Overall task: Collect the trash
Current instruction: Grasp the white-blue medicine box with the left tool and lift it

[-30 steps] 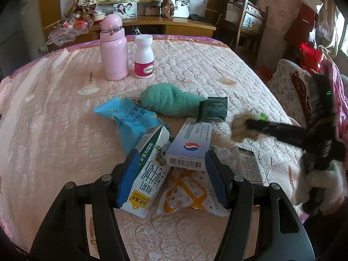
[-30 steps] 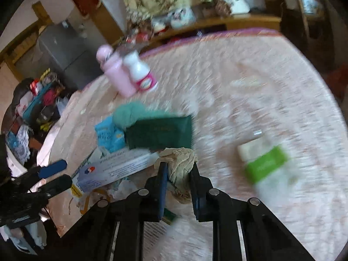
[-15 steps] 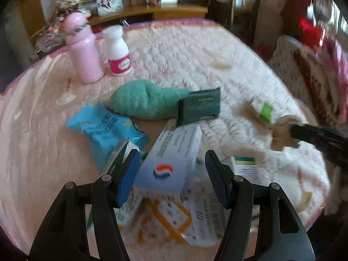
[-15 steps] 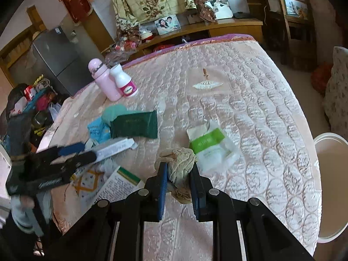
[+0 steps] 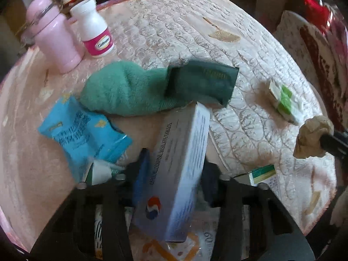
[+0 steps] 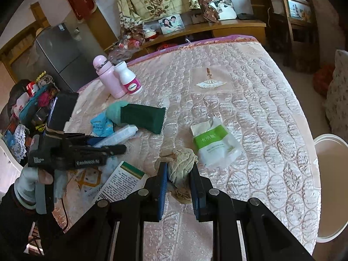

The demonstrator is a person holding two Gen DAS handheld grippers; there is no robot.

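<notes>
At the bottom centre of the left wrist view, the left gripper (image 5: 174,171) is closing its 2 blue-padded fingers (image 5: 141,169) on a long white cardboard box (image 5: 180,167) with a red and blue logo; the pads appear to meet its sides, and the box tilts up off the quilted pink bedcover (image 5: 195,32). At the bottom centre of the right wrist view, the right gripper (image 6: 179,187) is clamped tight on a crumpled beige tissue (image 6: 181,167). Above the box lie a fuzzy green cloth (image 5: 121,91), a dark green foil pouch (image 5: 202,80) and, at left, a glossy blue wrapper (image 5: 80,132). A smooth pink bottle (image 5: 54,34) and white pill bottle (image 5: 93,28) stand upper left.
</notes>
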